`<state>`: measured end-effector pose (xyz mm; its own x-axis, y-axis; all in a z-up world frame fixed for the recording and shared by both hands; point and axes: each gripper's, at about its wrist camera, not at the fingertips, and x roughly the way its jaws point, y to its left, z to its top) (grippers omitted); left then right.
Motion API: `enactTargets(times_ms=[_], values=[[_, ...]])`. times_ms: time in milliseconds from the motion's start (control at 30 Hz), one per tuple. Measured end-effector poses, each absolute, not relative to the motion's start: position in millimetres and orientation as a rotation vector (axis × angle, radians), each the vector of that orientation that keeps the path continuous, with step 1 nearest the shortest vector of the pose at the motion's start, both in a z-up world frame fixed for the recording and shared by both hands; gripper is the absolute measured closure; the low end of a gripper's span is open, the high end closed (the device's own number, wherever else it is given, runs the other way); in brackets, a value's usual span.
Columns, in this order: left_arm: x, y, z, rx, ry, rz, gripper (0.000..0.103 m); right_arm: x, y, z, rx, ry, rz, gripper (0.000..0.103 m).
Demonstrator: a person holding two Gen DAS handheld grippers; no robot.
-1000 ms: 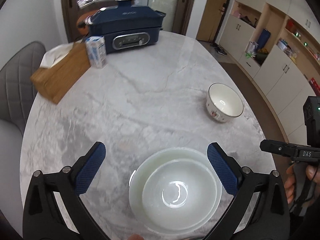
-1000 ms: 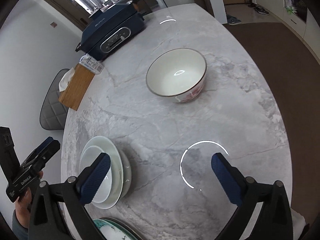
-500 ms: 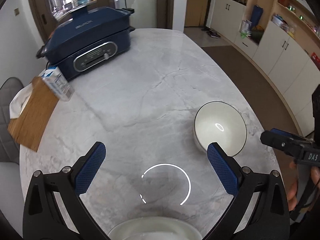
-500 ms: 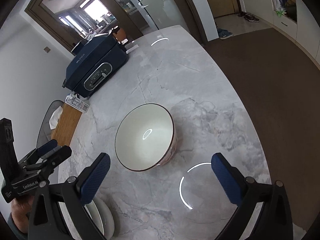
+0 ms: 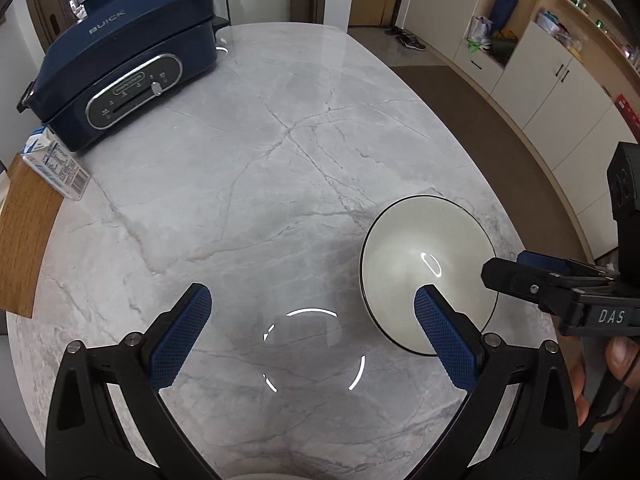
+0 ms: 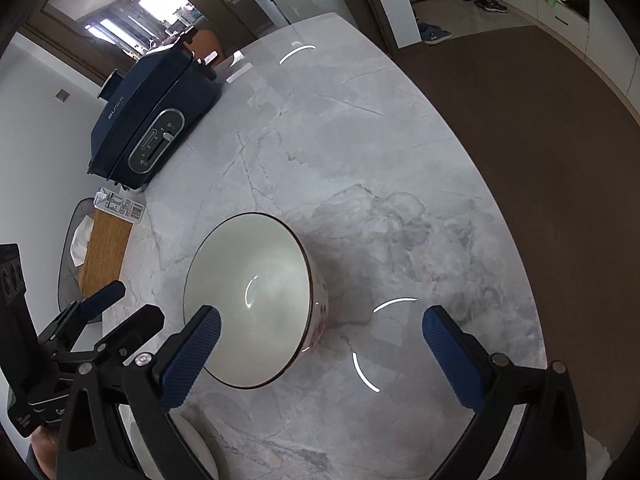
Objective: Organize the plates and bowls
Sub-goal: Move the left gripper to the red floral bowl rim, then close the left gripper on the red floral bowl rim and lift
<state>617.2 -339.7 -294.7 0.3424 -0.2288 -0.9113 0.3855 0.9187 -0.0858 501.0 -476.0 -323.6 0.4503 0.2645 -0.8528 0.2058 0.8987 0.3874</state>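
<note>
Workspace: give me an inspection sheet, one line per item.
Surface: grey marble table, oval, glossy.
Job's things: one white bowl with a dark rim, upright near the table's right edge; white dish rim at the near edge.
Clutter: blue cooker, small carton, wooden board.
Grippers: left tongs open, over bare marble; right tongs open, left finger over the bowl.
Cables: nothing seen.
Surroundings: cabinets, brown floor, grey chair.
</note>
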Motion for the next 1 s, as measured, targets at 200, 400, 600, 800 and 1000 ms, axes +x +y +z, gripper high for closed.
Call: enactTargets(times_ms=[200, 400, 600, 800, 1000], values=[[625.7, -343.9, -310.6, 0.133, 1.186, -0.405, 0.002, 512.2, -474.8, -331.0, 0.434, 1.144, 0.021, 0.005], [627.3, -350.6, -319.1, 0.128, 1.204, -0.438, 0.012, 517.4, -478.1, -341.4, 0.466, 1.173, 0.036, 0.018], [629.0, -353.9, -331.7, 0.100, 1.248, -0.460, 0.033, 518.5, -475.5, -346.1, 0.478, 1.182, 0.060, 0.021], [631.6, -353.7, -338.7, 0.057, 1.278, -0.466, 0.064, 521.1, -470.4, -351.3, 0.454, 1.206, 0.076, 0.050], [631.0, -359.4, -337.7, 0.048, 1.283, -0.476, 0.086, 522.2, -461.9, -352.3, 0.440, 1.215, 0.107, 0.078]])
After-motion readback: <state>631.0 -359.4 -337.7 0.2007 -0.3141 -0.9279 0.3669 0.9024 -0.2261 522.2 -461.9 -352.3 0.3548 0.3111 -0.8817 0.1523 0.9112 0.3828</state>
